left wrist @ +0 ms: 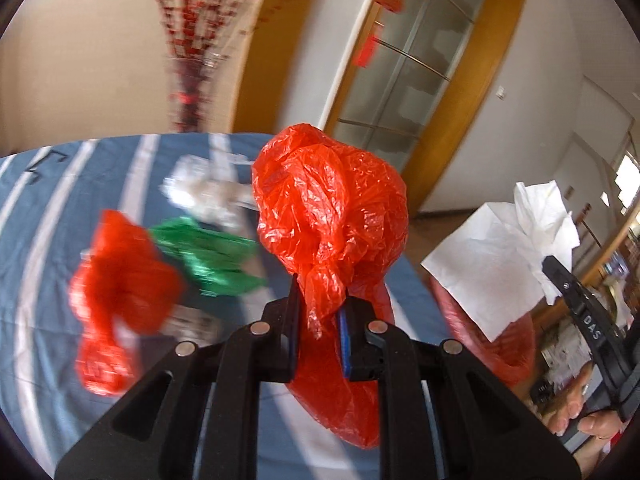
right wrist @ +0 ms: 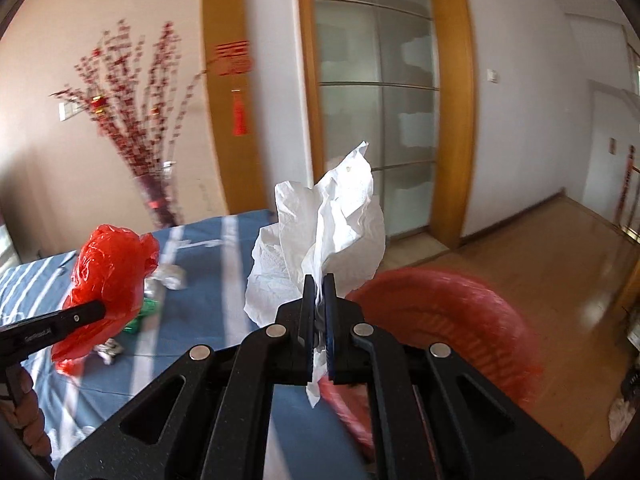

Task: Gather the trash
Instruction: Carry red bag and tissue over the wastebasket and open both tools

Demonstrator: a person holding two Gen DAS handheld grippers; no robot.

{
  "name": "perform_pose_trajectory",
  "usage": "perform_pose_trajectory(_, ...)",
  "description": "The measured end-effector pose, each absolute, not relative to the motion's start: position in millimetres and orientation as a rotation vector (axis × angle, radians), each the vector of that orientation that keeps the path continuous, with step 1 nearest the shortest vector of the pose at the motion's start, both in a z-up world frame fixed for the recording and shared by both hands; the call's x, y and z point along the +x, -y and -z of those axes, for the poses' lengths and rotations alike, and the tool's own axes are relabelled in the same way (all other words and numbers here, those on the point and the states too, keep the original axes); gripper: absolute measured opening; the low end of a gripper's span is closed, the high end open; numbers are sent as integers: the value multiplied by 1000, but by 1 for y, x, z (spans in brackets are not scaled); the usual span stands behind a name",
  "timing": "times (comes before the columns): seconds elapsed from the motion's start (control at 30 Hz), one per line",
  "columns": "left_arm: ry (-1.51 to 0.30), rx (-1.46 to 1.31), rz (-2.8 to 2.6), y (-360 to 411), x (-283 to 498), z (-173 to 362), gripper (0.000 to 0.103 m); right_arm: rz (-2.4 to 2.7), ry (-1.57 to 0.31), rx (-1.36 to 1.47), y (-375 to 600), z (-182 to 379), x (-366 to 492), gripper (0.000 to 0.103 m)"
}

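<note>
1. Left wrist view: your left gripper is clamped on the twisted neck of a red plastic bag, held clear above the striped blue tablecloth. Another red bag, a green wrapper and silver foil lie on the cloth, uncollected.
2. Right wrist view: your right gripper is pinched tight on a white tissue. The red-lined bin sits just beyond and below it.
3. Step looks like carry-to-bin. Next: get both loads over the rim, then release.
</note>
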State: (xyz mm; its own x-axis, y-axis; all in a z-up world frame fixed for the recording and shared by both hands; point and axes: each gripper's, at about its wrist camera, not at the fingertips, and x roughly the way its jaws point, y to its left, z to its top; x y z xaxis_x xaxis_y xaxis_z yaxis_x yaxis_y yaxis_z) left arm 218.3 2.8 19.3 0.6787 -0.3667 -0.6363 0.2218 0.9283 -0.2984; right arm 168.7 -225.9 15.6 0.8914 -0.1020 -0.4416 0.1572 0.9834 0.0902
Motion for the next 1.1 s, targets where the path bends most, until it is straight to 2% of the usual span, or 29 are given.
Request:
perform_pose_trajectory(0.53,-832,-148,534,120,224,2,16,321,-465,199,307,8,149,5)
perform_pose_trajectory(1.1,-899,-101,614,187,244,24,16,344,-479,252,336,24,150,5)
